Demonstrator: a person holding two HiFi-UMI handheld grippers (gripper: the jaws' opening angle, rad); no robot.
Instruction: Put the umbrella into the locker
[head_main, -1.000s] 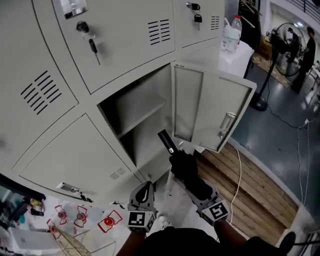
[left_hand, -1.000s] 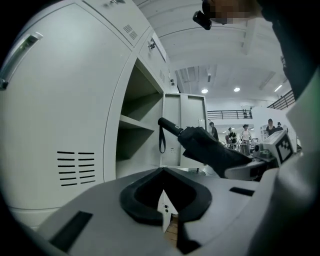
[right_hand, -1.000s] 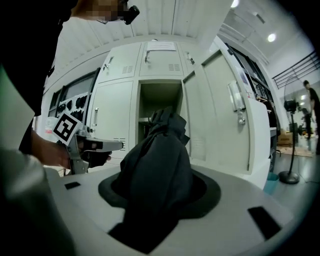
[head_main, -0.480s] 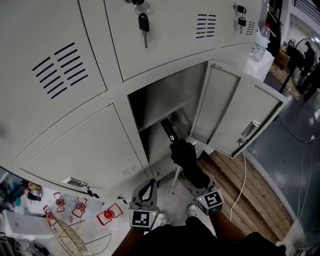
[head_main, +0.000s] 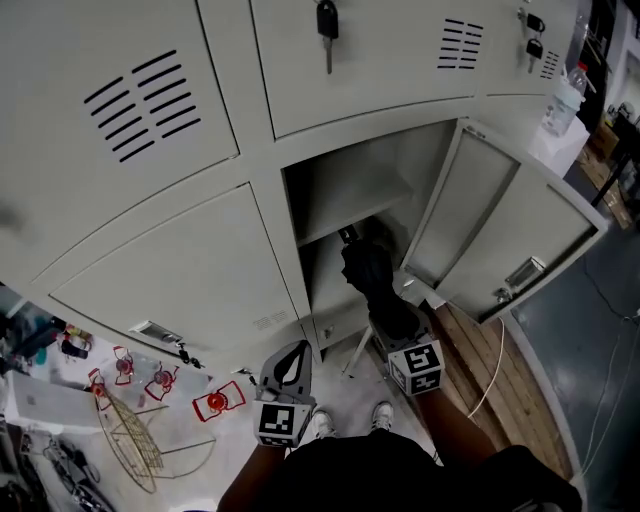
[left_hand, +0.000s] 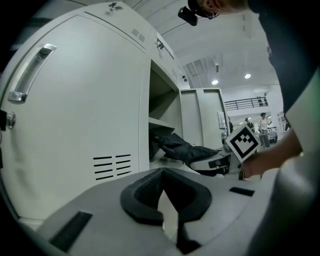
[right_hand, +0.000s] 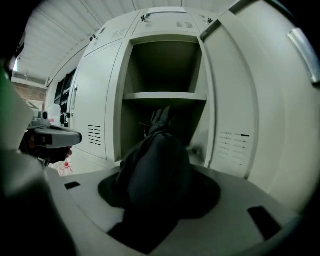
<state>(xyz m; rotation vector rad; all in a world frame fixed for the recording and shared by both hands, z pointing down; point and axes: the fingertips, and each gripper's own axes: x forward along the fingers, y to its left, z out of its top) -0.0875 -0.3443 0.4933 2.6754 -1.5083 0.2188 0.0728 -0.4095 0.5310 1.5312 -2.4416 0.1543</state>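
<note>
The black folded umbrella (head_main: 368, 275) is clamped in my right gripper (head_main: 392, 325), which is shut on its rear end. Its front end reaches into the open locker (head_main: 345, 195), in the lower space under the shelf (right_hand: 165, 96). In the right gripper view the umbrella (right_hand: 155, 170) fills the gap between the jaws and hides the pads. My left gripper (head_main: 292, 358) hangs lower left, in front of the closed neighbouring door, shut with nothing in it. In the left gripper view its pads (left_hand: 145, 192) meet at the tips, and the umbrella (left_hand: 185, 149) shows beyond.
The locker door (head_main: 510, 235) stands swung open to the right of the umbrella. A key (head_main: 327, 20) hangs in the door above. A wire frame (head_main: 130, 450) and red items (head_main: 215, 432) lie on the floor at lower left. Wooden boards (head_main: 490, 370) and a white cable (head_main: 497, 350) lie to the right.
My right gripper has pushed the umbrella forward, so its front end has gone from in front of the opening to inside the lower compartment. The left gripper has drifted a little.
</note>
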